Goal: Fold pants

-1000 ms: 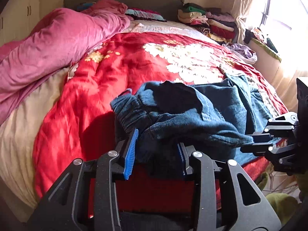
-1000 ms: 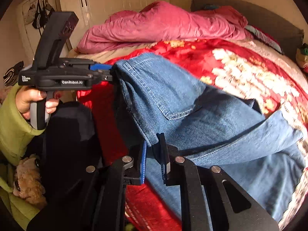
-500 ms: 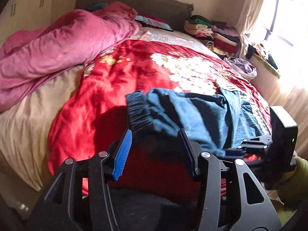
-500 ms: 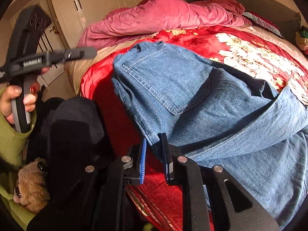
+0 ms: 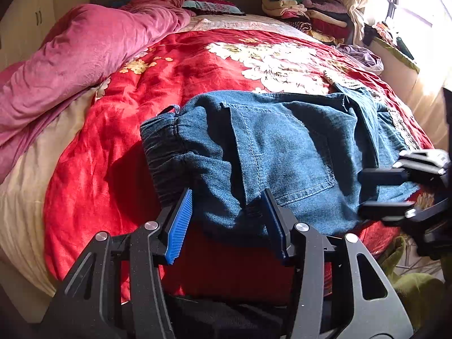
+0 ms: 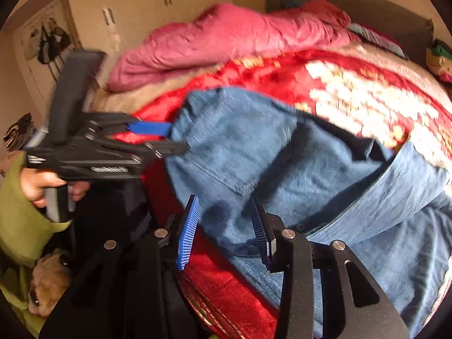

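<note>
Pants (image 5: 282, 152) spread on red bed quilt (image 5: 118, 152), waistband near. Left gripper (image 5: 226, 220) fingers parted, denim edge loose between. Right gripper (image 6: 226, 231) fingers opening around denim, pads clear.

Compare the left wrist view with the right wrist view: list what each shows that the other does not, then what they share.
Only the left wrist view shows the window and the full stack of folded clothes by the headboard. Only the right wrist view shows the wardrobe doors, the person's hand gripping the left gripper's handle, and a stuffed toy. Both show the jeans on the red floral quilt, the pink blanket, and both grippers: the left gripper open, the right gripper opening, denim between its fingers.
</note>
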The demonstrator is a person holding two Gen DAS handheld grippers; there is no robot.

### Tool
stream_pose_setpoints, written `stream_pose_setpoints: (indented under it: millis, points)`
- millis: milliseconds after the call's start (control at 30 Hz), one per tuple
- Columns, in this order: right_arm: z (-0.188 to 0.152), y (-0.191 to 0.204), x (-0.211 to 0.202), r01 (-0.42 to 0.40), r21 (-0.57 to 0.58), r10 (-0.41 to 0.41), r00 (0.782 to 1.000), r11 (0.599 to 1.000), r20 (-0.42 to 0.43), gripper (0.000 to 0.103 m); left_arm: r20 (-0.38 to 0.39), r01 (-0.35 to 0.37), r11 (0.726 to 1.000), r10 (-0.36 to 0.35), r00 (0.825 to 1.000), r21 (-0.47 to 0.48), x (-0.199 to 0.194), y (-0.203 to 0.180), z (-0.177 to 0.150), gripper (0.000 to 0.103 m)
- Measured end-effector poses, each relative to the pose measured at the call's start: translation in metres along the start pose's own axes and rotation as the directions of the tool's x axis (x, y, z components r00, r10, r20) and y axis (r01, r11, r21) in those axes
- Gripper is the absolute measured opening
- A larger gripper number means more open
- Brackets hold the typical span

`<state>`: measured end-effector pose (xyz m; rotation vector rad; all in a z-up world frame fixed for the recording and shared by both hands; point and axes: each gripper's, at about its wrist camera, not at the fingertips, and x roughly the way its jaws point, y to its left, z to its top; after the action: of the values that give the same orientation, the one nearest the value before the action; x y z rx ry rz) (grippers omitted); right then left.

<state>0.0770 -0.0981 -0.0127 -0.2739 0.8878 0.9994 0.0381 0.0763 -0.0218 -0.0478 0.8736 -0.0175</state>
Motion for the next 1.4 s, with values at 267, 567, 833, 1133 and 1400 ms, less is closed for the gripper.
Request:
stream_pose_setpoints:
  millis: [267, 567, 833, 1133, 1400]
  points:
    - [-0.007, -0.018, 0.01, -0.05, 0.113, 0.054, 0.998, 0.992, -0.026, 0.044, 0.052, -0.021, 1.0, 0.021, 0.998, 0.009, -0.008, -0.003, -0.001, 0.042]
    - [0.004, -0.075, -0.077, 0.141, 0.204, -0.174, 0.973, 0.969, 0.155, 0.06, 0.19, 0.031, 1.0, -0.031, 0.981, 0.001, -0.065, -0.022, 0.011, 0.054]
    - [0.023, -0.137, -0.093, 0.25, 0.295, -0.301, 0.943, 0.922, 0.14, 0.06, 0.112, 0.238, 0.97, -0.242, 0.964, 0.049, -0.038, -0.079, 0.03, 0.055]
    - [0.061, -0.195, -0.064, 0.341, 0.314, -0.369, 0.929, 0.886, 0.031, 0.071, -0.056, 0.374, 0.925, -0.37, 0.927, 0.067, 0.024, -0.133, 0.039, 0.035]
    - [0.08, -0.227, -0.008, 0.408, 0.313, -0.398, 0.912, 0.857, -0.1, 0.071, -0.098, 0.399, 0.916, -0.393, 0.914, 0.051, 0.058, -0.155, 0.052, 0.026]
